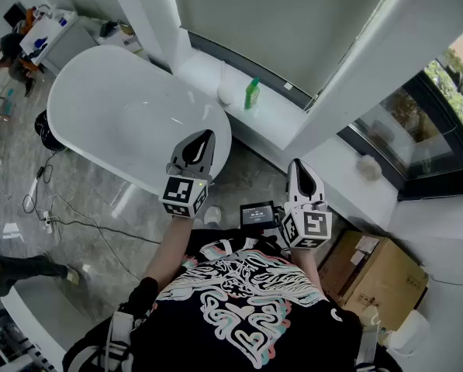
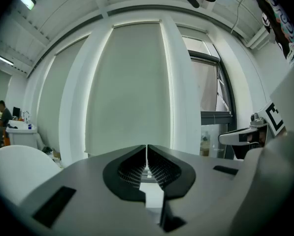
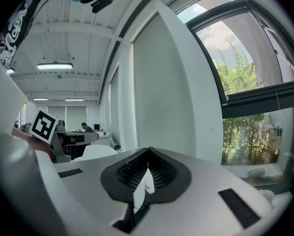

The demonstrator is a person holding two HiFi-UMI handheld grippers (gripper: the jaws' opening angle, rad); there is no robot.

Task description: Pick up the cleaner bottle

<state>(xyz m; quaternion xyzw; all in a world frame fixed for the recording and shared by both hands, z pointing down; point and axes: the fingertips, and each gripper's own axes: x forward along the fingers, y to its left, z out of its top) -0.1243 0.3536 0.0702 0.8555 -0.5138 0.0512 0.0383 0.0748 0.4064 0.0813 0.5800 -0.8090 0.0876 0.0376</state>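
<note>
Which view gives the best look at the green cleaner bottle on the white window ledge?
The head view: the green plastic cleaner bottle stands upright on the white ledge beyond the white bathtub, small but unobstructed. The left gripper view and the right gripper view show nothing recognisable of it.

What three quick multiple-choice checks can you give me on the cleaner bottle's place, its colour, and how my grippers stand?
1. Where does the cleaner bottle stand?
A) on the white ledge behind the bathtub
B) inside the bathtub
C) on the floor

2. What colour is the bottle?
A) blue
B) green
C) red

3. How are the left gripper and the right gripper?
A) both wide open
B) both shut, empty
C) left shut on the bottle

Answers:
1 A, the head view shows it on the ledge by the window.
2 B, its body is green.
3 B, each gripper view shows the jaws meeting with nothing between them.
</note>
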